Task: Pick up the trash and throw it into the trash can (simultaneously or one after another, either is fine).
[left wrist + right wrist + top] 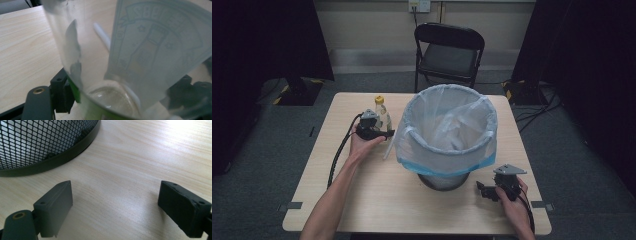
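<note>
A clear plastic bottle (383,116) with a yellow cap stands at the table's back left. My left gripper (387,133) is at its lower part, jaws pointing right toward the bin. In the left gripper view the bottle (140,50), with a pale printed label, spans the whole gap between the jaws, and my left gripper (125,100) is shut on it. My right gripper (482,190) rests near the front right of the table beside the bin's base. It stands open (115,202) over bare wood with nothing between its jaws.
A black mesh wastebasket (447,90) lined with a clear and blue plastic bag stands mid-table; its mesh base (37,145) is just ahead of the right jaws. A white straw (388,149) lies between bottle and bin. A black folding chair (449,50) stands beyond the table (377,200).
</note>
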`<action>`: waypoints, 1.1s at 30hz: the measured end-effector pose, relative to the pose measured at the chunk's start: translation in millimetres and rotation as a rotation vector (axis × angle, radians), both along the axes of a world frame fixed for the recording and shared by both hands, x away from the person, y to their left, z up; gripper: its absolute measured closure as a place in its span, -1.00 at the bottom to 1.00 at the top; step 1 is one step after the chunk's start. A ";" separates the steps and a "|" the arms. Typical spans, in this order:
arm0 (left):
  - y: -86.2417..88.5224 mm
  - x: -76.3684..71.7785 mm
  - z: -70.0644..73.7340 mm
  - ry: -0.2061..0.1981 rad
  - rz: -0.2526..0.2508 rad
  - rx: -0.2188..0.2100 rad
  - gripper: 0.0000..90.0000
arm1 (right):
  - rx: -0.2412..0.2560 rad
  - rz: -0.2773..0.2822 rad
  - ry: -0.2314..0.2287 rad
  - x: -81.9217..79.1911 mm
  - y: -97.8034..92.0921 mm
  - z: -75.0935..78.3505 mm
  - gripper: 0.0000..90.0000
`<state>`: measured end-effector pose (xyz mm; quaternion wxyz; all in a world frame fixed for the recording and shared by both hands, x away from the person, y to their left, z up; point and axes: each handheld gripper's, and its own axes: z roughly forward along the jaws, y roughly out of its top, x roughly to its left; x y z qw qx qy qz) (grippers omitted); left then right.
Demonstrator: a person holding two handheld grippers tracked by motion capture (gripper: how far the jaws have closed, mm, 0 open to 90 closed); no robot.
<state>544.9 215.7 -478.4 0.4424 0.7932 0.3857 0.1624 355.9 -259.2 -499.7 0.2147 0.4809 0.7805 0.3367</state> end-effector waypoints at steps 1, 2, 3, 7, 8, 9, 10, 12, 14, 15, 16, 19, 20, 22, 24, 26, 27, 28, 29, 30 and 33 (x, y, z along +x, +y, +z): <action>0.5 0.2 0.2 0.003 0.004 -0.008 -0.43 | 0.000 0.000 0.000 0.0 0.0 0.0 -0.74; 1.0 0.3 0.6 0.004 0.006 -0.010 -0.42 | 0.000 0.000 0.000 0.0 0.0 0.0 -0.74; 1.7 0.5 1.5 0.003 0.009 0.002 -0.41 | 0.000 0.000 0.000 0.0 0.0 0.0 -0.74; 3.8 0.0 3.1 0.017 0.000 -0.010 -0.39 | 0.000 0.000 0.000 0.0 0.0 0.0 -0.74; 5.9 0.2 4.4 0.025 -0.002 -0.022 -0.38 | 0.000 0.000 0.000 0.0 0.0 0.0 -0.74; 5.9 0.2 4.4 0.025 -0.002 -0.022 -0.38 | 0.000 0.000 0.000 0.0 0.0 0.0 -0.74; 6.6 0.0 4.9 0.025 -0.001 -0.020 -0.38 | 0.000 0.000 0.000 0.0 0.0 0.0 -0.74; 7.7 -1.0 6.1 0.028 0.003 -0.017 -0.38 | 0.000 0.000 0.000 0.0 0.0 0.0 -0.74; 8.0 -2.7 9.9 0.022 -0.001 -0.038 -0.38 | 0.000 0.000 0.000 0.0 0.0 0.0 -0.74; 8.6 -3.3 12.2 0.018 -0.004 -0.036 -0.38 | 0.000 0.000 0.000 0.0 0.0 0.0 -0.74; 8.6 -3.3 12.2 0.018 -0.004 -0.036 -0.38 | 0.000 0.000 0.000 0.0 0.0 0.0 -0.74; 11.1 -5.6 18.7 0.006 -0.006 -0.057 -0.38 | 0.000 0.000 0.000 0.0 0.0 0.0 -0.74; 12.3 -7.2 21.5 0.007 0.002 -0.059 -0.38 | 0.000 0.000 0.000 0.0 0.0 0.0 -0.74; 13.3 -8.0 22.9 0.007 -0.006 -0.066 -0.38 | 0.000 0.000 0.000 0.0 0.0 0.0 -0.74; 13.9 -10.5 26.6 0.006 -0.008 -0.064 -0.38 | 0.000 0.000 0.000 0.0 0.0 0.0 -0.74; 14.7 -12.1 30.2 0.003 -0.007 -0.067 -0.38 | 0.000 0.000 0.000 0.0 0.0 0.0 -0.74; 15.0 -12.9 31.7 -0.003 -0.003 -0.071 -0.38 | 0.000 0.000 0.000 0.0 0.0 0.0 -0.74; 15.0 -12.9 31.7 -0.003 -0.003 -0.071 -0.38 | 0.000 0.000 0.000 0.0 0.0 0.0 -0.74; 16.3 -13.7 34.0 -0.003 -0.007 -0.079 -0.38 | 0.000 0.000 0.000 0.0 0.0 0.0 -0.74; 17.8 -15.0 37.0 -0.005 -0.010 -0.084 -0.38 | 0.000 0.000 0.000 0.1 0.0 0.0 -0.74; 19.1 -16.3 39.5 -0.006 -0.007 -0.080 -0.38 | 0.000 0.000 0.000 0.0 0.0 0.0 -0.74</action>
